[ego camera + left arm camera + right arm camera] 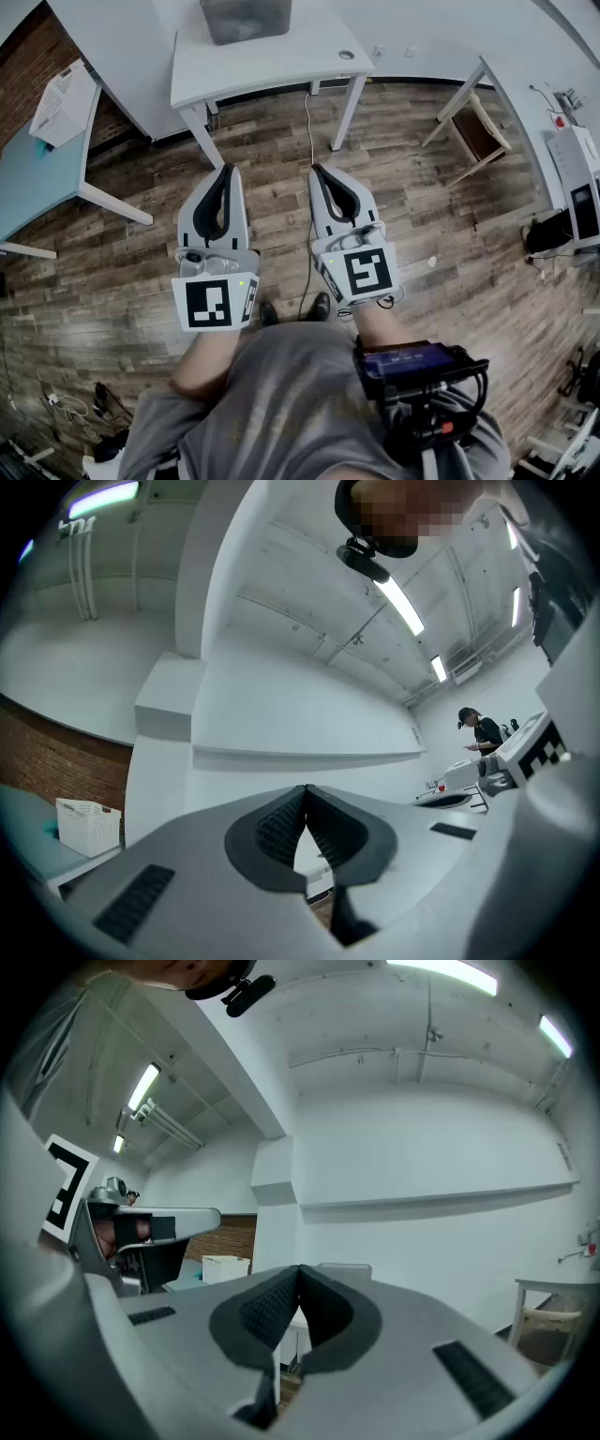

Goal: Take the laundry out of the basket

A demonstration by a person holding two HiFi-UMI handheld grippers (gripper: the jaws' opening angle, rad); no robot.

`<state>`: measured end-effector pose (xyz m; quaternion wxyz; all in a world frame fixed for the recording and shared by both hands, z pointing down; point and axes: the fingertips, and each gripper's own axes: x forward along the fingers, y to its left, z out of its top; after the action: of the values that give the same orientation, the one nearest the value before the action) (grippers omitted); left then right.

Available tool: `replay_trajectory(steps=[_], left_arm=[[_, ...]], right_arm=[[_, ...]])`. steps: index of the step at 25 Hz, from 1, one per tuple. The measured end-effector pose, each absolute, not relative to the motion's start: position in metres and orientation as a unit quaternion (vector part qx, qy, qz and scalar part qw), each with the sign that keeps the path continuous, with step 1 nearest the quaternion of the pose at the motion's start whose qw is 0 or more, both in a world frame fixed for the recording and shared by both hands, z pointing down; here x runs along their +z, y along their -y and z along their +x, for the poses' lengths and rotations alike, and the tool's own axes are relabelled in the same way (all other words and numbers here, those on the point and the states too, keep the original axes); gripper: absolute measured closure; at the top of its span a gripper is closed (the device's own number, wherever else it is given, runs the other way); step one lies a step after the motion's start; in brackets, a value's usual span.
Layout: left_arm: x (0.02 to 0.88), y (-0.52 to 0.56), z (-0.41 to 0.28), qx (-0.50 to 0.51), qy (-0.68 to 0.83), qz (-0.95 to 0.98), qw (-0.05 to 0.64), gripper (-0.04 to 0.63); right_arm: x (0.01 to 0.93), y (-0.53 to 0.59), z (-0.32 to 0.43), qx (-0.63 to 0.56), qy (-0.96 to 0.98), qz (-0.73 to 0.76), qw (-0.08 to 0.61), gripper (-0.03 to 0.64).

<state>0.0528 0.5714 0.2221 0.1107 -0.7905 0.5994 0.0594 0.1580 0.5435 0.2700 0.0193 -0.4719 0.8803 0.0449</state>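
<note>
A grey bin [246,19] stands on the white table [281,66] ahead of me; its contents do not show, and I see no laundry. In the head view both grippers are held side by side over the wooden floor, short of the table and pointing toward it. My left gripper [226,170] is shut with nothing between its jaws, and its own view [306,787] shows the ribbed pads meeting. My right gripper [316,170] is shut and empty too, its pads touching [299,1267]. A white perforated basket [64,101] sits on a teal table at the left.
The teal table [33,183] stands at the left and a wooden chair [473,131] at the right. A cable [307,122] runs across the floor under the white table. Equipment [581,187] lines the right wall. A person [480,731] stands far off.
</note>
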Motion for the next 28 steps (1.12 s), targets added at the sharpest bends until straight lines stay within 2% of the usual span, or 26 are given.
replay_trajectory(steps=[19, 28], left_arm=[[0.226, -0.555, 0.117, 0.054, -0.620, -0.774, 0.115, 0.588], [0.234, -0.503, 0.089, 0.053, -0.629, -0.768, 0.106, 0.588]], right_arm=[[0.278, -0.521, 0.221, 0.030, -0.896, -0.442, 0.028, 0.609], [0.293, -0.471, 0.205, 0.021, -0.897, -0.442, 0.014, 0.607]])
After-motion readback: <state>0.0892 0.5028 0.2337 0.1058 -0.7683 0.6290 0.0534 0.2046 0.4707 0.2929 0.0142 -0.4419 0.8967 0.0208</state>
